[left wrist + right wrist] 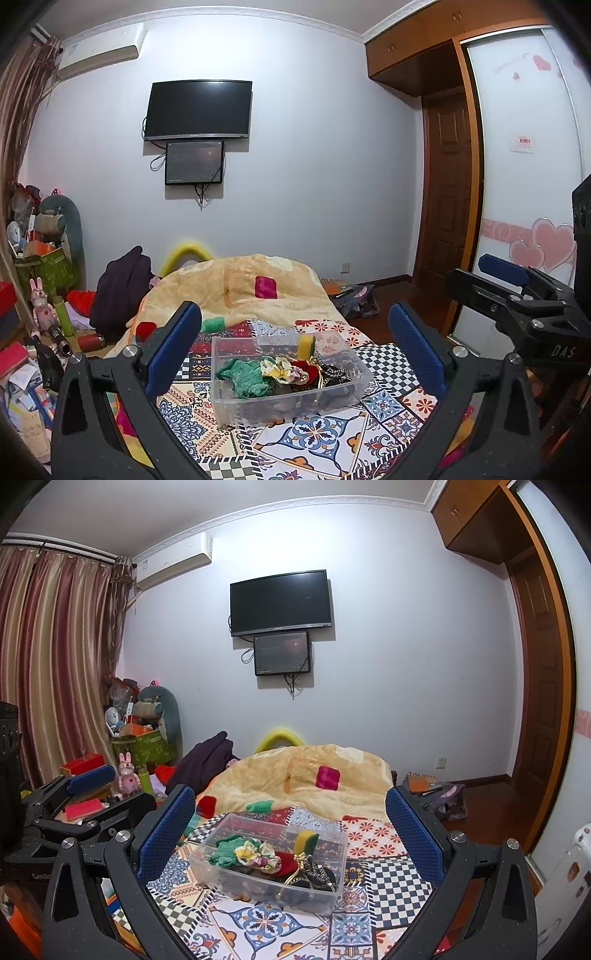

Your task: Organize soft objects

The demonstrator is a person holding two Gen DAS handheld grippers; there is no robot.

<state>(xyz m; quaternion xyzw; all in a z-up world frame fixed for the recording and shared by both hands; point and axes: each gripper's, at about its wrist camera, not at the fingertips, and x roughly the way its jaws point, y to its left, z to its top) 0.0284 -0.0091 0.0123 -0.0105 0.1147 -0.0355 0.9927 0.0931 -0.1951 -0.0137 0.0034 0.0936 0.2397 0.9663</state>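
A clear plastic bin (288, 402) (328, 897) stands on the patterned bed cover. It holds a green cloth (245, 376) (227, 851), a floral scrunchie (282, 369) (258, 854), a red soft piece, dark beaded items (317, 875) and a yellow-green sponge (306, 345) (306, 842) upright against its far wall. My left gripper (295, 343) is open and empty, held back from the bin. My right gripper (291, 823) is open and empty, also short of the bin. Each gripper shows at the edge of the other's view.
A yellow blanket (240, 291) (314, 775) is heaped behind the bin with a pink cloth (265, 287) (327, 777), a green one (214, 325) and a red one (146, 328) on it. Clutter fills the floor at left (48, 314). A wardrobe (517, 147) stands at right.
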